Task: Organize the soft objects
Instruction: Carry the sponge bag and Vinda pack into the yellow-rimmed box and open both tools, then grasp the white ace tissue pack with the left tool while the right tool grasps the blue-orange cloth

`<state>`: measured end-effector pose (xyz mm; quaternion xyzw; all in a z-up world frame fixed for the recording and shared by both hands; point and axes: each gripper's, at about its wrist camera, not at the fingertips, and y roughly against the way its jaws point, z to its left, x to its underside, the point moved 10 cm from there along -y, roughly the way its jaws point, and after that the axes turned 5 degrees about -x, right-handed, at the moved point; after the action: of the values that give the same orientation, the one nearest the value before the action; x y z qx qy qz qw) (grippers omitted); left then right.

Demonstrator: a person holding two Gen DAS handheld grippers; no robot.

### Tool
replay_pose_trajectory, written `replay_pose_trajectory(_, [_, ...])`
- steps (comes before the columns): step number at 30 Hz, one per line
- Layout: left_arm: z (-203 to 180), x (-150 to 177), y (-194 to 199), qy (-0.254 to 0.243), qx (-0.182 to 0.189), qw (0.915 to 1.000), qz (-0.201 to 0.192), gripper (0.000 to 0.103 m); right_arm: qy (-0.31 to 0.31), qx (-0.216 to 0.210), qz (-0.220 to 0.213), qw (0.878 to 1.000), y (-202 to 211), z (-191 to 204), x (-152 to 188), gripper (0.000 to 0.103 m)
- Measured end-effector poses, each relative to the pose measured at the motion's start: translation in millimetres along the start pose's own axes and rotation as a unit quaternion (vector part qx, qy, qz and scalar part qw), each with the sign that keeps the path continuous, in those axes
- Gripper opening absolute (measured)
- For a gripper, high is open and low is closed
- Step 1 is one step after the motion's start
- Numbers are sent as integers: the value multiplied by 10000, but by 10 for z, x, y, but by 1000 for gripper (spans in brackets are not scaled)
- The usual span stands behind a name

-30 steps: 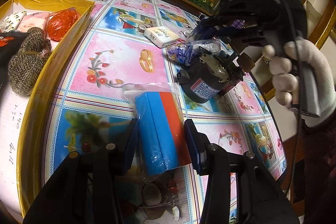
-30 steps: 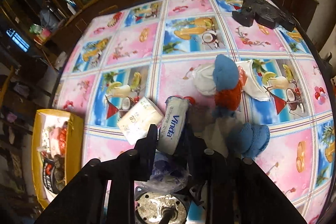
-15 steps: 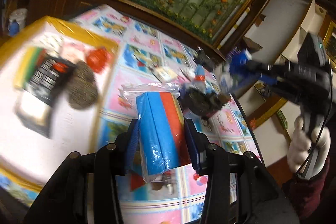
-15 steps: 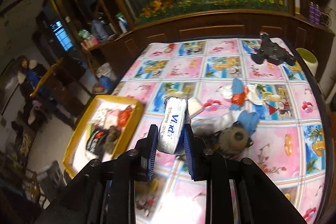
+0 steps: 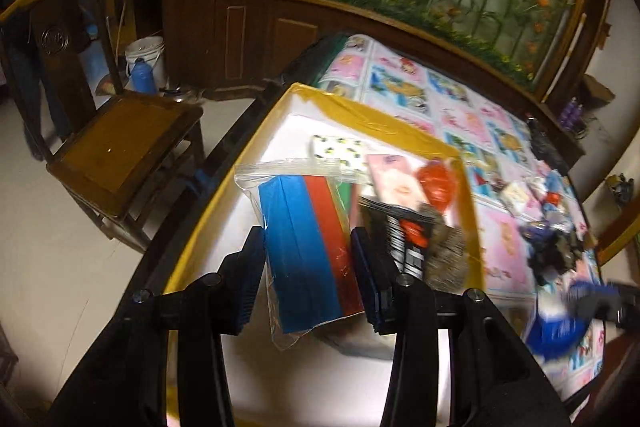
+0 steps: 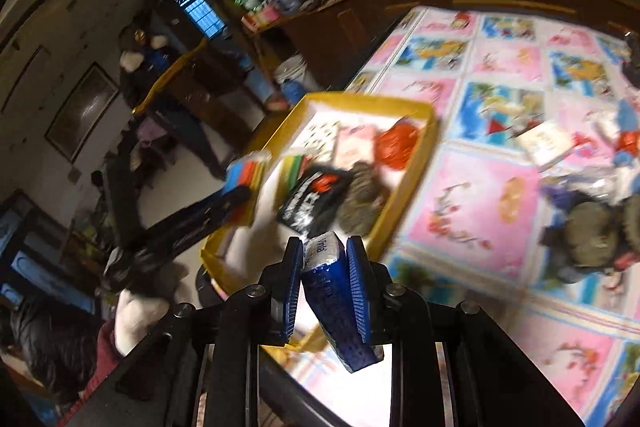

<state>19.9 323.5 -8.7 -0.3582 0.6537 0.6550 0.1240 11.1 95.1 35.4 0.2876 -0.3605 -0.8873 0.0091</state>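
Note:
My left gripper (image 5: 308, 247) is shut on a clear zip bag of blue and red sponges (image 5: 304, 243) and holds it above the yellow-rimmed box (image 5: 360, 111). The box holds a black packet (image 5: 404, 239), a grey scrubber (image 5: 448, 255), a red mesh ball (image 5: 438, 183) and patterned packs. My right gripper (image 6: 324, 255) is shut on a blue and white Vinda tissue pack (image 6: 336, 291), just above the near edge of the same box (image 6: 416, 179). The left gripper with its sponge bag (image 6: 246, 171) shows in the right wrist view over the box.
The table has a colourful cartoon cloth (image 6: 472, 211). More items lie on it to the right: a white tissue pack (image 6: 548, 143), a dark round object (image 6: 592, 239), blue and red cloths. A wooden chair (image 5: 120, 143) stands left of the table.
Both grippers have lifted their items off the table and swung left to the yellow box. The left now hangs over the box, the right over its near edge.

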Motion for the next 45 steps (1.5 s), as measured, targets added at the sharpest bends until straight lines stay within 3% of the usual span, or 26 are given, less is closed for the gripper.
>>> replay_pose_trajectory(4, [70,-79,-369,14,-124,9993,342,44,-235,-282,396,9985,-499,43,-91,22])
replay_pose_trajectory(7, [72,-110,-446,456,337,9976,394,46,-480,-283,608,9966,-878,-36,-211,22])
replay_pose_trajectory(12, [77,-31,-441,694,521,9960,227,53,-421,275,679,9964,-1347,-301,-359,21])
replay_pose_trajectory(14, [34,20,-452,730,604,9950,306,53,-312,340,588,9972,-1422,-339,-443,19])
replay_pose_trajectory(17, [13,121,-472,755,605,9941,484,56,98,814,417,9958,-1504,-402,-572,19])
replay_pose_trajectory(20, [-69,132,-435,660,651,9947,443,56,157,867,339,9955,-1544,-426,-617,20])
replay_pose_trajectory(23, [-137,158,-392,624,753,9942,449,56,108,742,112,9971,-1435,-361,-671,24])
replay_pose_trajectory(28, [-212,125,-205,801,1141,9896,342,56,254,552,-529,9968,-833,-170,-716,62])
replay_pose_trajectory(31, [-216,93,-10,1100,1451,9830,241,62,325,315,-758,9961,-534,-19,-797,73])
replay_pose_trajectory(34, [-209,99,153,1463,1637,9753,240,66,311,106,-977,9947,-285,84,-811,78])
replay_pose_trajectory(37, [-262,122,297,1452,1691,9747,177,66,309,34,-1131,9931,-78,87,-724,81])
replay_pose_trajectory(45, [-692,268,546,1415,2134,9660,356,66,116,258,-1301,9911,435,-308,-267,82])
